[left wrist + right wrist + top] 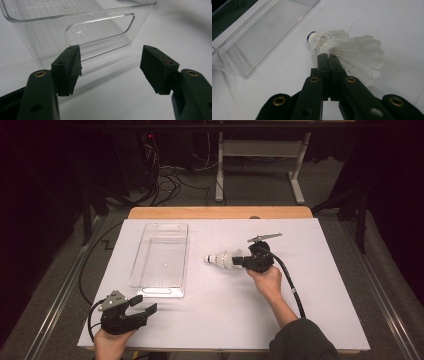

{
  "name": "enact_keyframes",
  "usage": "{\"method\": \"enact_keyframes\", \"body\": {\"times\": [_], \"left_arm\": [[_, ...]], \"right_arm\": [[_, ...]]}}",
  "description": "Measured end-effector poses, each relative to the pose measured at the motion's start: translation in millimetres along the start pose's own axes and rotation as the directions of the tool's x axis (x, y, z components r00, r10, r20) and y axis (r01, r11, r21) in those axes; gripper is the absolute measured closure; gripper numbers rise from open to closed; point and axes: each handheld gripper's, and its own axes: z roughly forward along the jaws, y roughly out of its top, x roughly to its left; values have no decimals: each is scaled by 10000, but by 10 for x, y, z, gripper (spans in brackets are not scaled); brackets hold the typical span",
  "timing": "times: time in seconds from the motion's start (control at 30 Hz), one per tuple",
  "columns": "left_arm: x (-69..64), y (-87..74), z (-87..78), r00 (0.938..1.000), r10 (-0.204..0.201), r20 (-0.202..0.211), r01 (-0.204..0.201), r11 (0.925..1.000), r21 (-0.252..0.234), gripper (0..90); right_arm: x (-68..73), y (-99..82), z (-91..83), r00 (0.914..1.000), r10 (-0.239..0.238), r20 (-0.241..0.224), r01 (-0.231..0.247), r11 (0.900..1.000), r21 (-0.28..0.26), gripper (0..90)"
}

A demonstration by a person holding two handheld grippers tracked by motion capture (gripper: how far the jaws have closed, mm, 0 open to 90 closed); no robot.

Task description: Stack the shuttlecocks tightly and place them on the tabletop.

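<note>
A white feather shuttlecock (220, 260) lies on its side near the middle of the white table top, cork pointing left. My right gripper (239, 261) reaches it from the right. In the right gripper view the jaws are pressed together, pinching the feather skirt of the shuttlecock (359, 50) at the gripper (328, 57) tips. My left gripper (145, 304) rests at the table's front left corner, open with nothing between its jaws. In the left gripper view that gripper (110, 65) faces the near end of the clear bin (100, 27).
A clear rectangular plastic bin (159, 291) with nothing in it stands left of centre, its long side running away from me, and appears as the bin (269, 25) in the right gripper view. The white sheet (310, 310) covers a wooden table. Cables and table legs lie on the floor behind.
</note>
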Motion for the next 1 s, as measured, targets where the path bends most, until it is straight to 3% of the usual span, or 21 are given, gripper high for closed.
{"method": "enact_keyframes", "body": {"times": [0.53, 1.0], "left_arm": [[-4, -1, -2, 10000, 3, 1, -3, 10000, -1, 339], [-6, -6, -6, 10000, -21, 5, 21, 10000, 3, 339]], "right_arm": [[-31, -40, 40, 9993, 101, 352, -104, 9999, 83, 900], [-76, -105, 108, 9971, 123, 756, -158, 9988, 463, 900]]}}
